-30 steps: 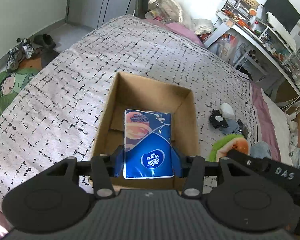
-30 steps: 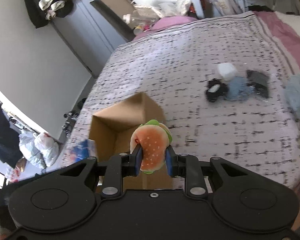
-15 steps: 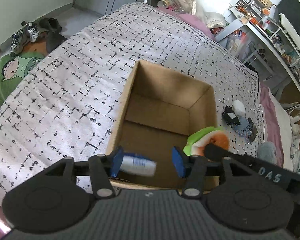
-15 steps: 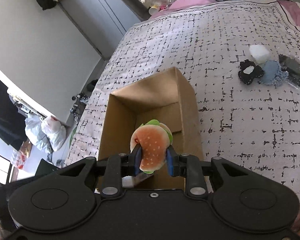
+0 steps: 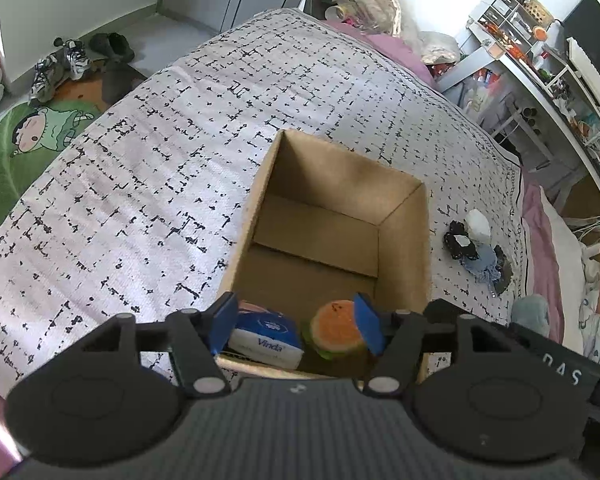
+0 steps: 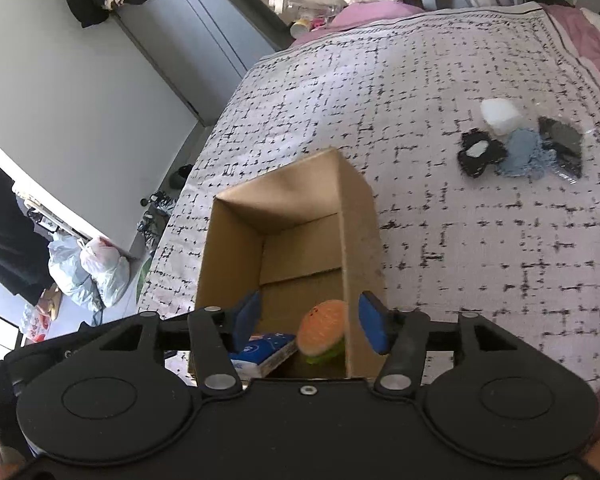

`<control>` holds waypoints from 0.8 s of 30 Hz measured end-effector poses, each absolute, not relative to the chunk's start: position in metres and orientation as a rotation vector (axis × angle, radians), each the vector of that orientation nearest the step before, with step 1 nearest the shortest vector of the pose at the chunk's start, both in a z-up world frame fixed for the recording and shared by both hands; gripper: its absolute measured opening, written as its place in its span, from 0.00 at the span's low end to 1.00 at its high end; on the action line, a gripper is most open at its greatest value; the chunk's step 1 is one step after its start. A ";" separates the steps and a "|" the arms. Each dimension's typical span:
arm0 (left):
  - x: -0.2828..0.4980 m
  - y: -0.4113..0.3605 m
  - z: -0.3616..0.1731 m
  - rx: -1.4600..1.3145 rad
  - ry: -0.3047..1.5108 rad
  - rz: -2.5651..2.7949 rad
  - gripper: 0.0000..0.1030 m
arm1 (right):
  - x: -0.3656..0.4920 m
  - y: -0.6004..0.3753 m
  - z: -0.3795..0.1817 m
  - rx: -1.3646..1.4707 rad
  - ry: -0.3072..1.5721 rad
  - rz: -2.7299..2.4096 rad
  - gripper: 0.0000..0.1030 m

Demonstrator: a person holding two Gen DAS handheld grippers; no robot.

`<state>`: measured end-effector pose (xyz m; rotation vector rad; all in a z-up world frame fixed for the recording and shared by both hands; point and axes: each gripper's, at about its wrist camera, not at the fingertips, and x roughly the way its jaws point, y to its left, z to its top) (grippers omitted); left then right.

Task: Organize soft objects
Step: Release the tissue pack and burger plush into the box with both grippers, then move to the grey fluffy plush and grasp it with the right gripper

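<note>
An open cardboard box (image 5: 404,240) (image 6: 360,216) stands on the patterned bedspread. Inside it, at the near end, lie a blue Vinda tissue pack (image 5: 266,336) (image 6: 260,350) and a plush burger (image 5: 336,334) (image 6: 322,334) side by side. My left gripper (image 5: 296,328) is open above the box's near edge, holding nothing. My right gripper (image 6: 312,324) is open above the same end, with the burger loose below its fingers.
A small pile of soft items lies on the bed right of the box: a black piece (image 6: 478,154), a white block (image 6: 500,114), a pale blue cloth (image 6: 522,152) and a dark piece (image 6: 562,140). A bluish plush (image 5: 534,312) lies nearer. Shoes (image 5: 56,68) are on the floor.
My left gripper opened and the tissue pack dropped into the box. Then my right gripper moved over the box and opened, letting the burger fall in beside the pack.
</note>
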<state>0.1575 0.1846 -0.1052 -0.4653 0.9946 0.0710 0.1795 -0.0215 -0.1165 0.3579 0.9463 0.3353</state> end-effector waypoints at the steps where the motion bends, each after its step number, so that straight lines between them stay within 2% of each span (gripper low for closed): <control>1: 0.158 0.182 -0.103 -0.462 0.995 0.071 0.65 | 0.179 -0.026 -0.114 0.355 0.944 0.329 0.58; 8: 0.158 0.160 -0.092 -0.433 1.002 0.072 0.69 | 0.177 -0.053 -0.102 0.316 0.928 0.300 0.68; 12: 0.158 0.146 -0.084 -0.425 1.005 0.059 0.76 | 0.177 -0.071 -0.094 0.277 0.912 0.289 0.80; 24: 0.166 0.092 -0.064 -0.375 0.994 0.043 0.77 | 0.182 -0.130 -0.076 0.270 0.887 0.253 0.95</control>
